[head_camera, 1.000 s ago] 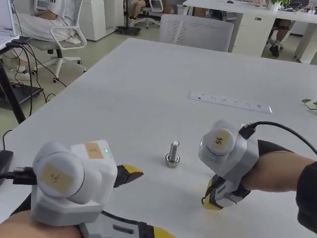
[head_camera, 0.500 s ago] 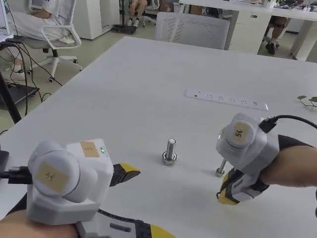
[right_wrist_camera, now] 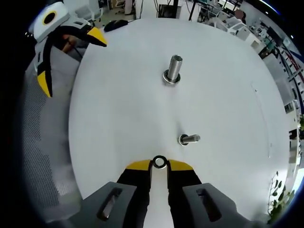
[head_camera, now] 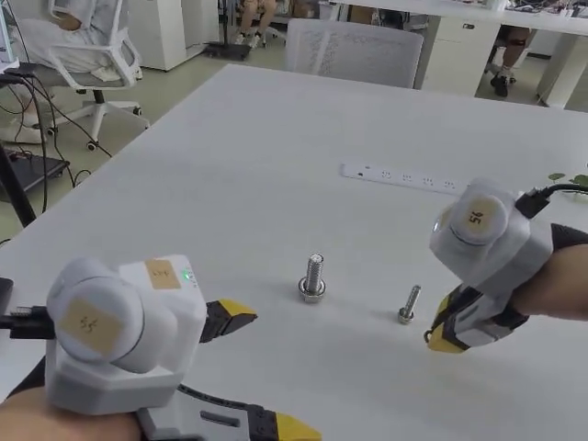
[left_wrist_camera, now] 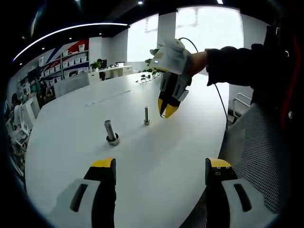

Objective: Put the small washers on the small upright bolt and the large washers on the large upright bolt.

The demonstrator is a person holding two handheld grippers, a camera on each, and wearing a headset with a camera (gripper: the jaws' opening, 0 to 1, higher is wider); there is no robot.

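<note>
The large bolt stands upright mid-table with a ring at its base. The small bolt stands to its right, leaning a little. My right gripper hovers just right of the small bolt, shut on a small washer pinched at its yellow tips. In the right gripper view the small bolt lies just ahead of the washer and the large bolt farther on. My left gripper is open at the near left, with nothing between its fingers. Its own view shows both bolts and the right gripper.
A white power strip lies farther back on the white table. A mesh chair stands at the far edge, and people sit at desks beyond. Green leaves show at the right edge.
My right gripper has moved to the right, uncovering the small bolt that it hid a second ago. The left gripper has stayed put and open.
</note>
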